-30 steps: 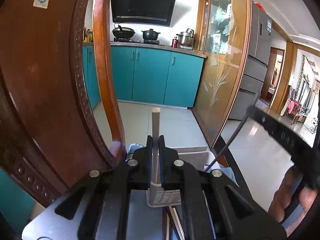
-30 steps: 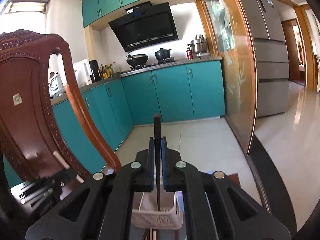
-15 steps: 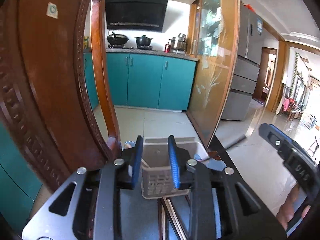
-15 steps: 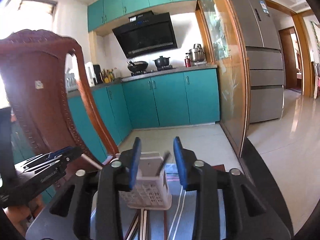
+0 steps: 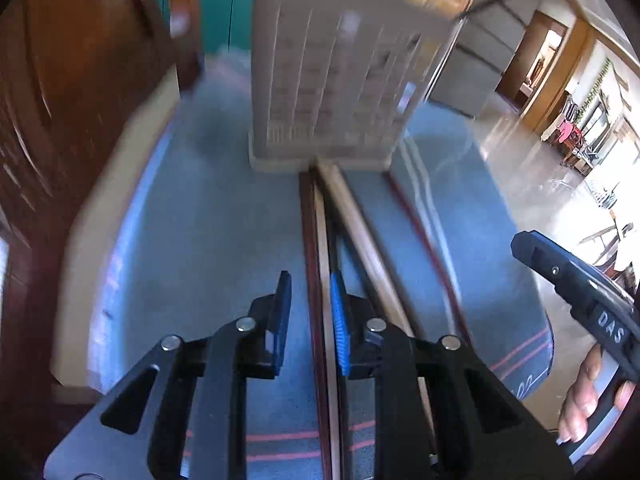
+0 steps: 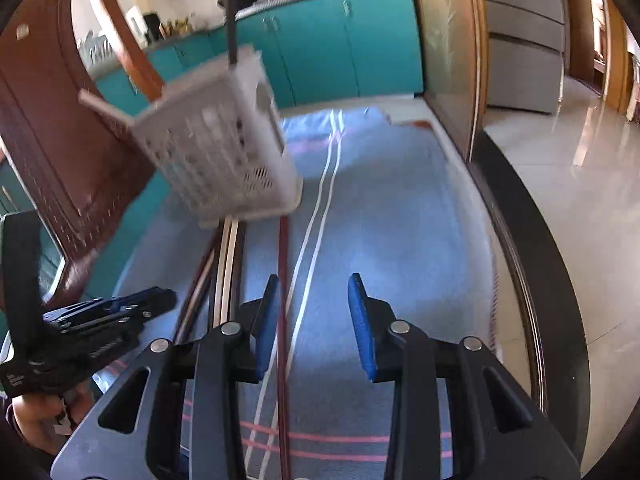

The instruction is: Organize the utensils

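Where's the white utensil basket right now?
The white utensil basket stands on the blue cloth at the far end of the chopsticks, beside the wooden chair; it is upper left in the right wrist view.

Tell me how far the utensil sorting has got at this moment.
Done: the white holder already has a dark chopstick and a pale one in it. In hand: nothing gripped. The left gripper has jaws just closing slightly, astride loose chopsticks on the blue mat. The right gripper has jaws just opened over a dark red chopstick. Left: all those loose chopsticks.
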Demonstrator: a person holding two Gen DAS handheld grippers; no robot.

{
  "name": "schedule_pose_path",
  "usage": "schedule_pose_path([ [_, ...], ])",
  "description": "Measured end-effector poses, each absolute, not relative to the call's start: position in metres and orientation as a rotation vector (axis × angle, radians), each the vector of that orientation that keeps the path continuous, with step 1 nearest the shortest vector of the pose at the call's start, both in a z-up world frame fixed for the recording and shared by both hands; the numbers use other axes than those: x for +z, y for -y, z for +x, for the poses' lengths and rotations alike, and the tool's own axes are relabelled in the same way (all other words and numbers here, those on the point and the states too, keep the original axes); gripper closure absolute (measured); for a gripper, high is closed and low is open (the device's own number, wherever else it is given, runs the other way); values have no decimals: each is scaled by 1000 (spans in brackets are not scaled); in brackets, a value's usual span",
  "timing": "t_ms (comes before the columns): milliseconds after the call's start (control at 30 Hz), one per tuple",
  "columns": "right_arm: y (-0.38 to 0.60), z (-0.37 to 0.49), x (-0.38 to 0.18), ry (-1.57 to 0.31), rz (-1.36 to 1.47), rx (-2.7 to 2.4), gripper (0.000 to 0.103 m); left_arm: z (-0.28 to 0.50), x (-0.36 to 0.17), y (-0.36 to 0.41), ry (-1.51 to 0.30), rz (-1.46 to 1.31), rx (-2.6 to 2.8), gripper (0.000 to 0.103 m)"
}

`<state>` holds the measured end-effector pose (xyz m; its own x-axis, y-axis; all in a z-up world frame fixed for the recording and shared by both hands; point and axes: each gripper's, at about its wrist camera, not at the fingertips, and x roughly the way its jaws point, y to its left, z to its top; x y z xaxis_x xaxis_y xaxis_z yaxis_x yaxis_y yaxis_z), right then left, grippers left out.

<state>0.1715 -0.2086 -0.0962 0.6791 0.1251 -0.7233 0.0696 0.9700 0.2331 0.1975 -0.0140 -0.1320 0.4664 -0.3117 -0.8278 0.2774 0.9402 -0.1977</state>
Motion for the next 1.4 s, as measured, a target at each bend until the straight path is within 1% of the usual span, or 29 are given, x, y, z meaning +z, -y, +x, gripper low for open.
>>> schedule_pose_path([
  [67, 202, 174, -103, -853, 228, 36, 68, 198, -140, 14, -1040, -45, -366, 82],
  [200, 191, 176, -114, -893, 182, 41, 68, 196, -140, 13, -1027, -28, -357, 82],
  [300, 186, 179, -119, -915, 169, 55, 68, 198, -140, 9, -1030, -39, -336, 78],
  [500, 172, 187, -130, -971, 109, 46, 68, 191, -142, 8, -1021, -13, -312, 78],
  [700, 163, 189, -136, -953, 32, 24, 68, 189, -142, 17, -1008, 45, -290, 78],
  [733, 161, 189, -137, -952, 23, 23, 68, 189, -142, 19, -1006, 55, -289, 81],
  [767, 159, 190, -137, -952, 8, 22, 70, 188, -141, 20, -1004, 60, -287, 83],
  [800, 158, 190, -137, -953, -3, 29, 88, 188, -141, 20, -1003, 60, -284, 89],
  [833, 155, 191, -137, -959, -1, 56, 96, 186, -141, 20, -1005, 52, -285, 94],
  [867, 154, 193, -136, -965, 2, 60, 97, 187, -140, 19, -1009, 45, -288, 96],
  [1000, 158, 189, -135, -995, 36, 68, 97, 182, -140, 8, -1031, -6, -290, 96],
  [1267, 179, 175, -131, -1057, 75, 58, 97, 159, -143, -13, -1041, 18, -273, 97],
  [1300, 179, 175, -131, -1057, 75, 57, 95, 161, -143, -14, -1042, 17, -274, 96],
  [1400, 178, 178, -131, -1047, 81, 43, 85, 159, -143, -15, -1039, 23, -273, 96],
])
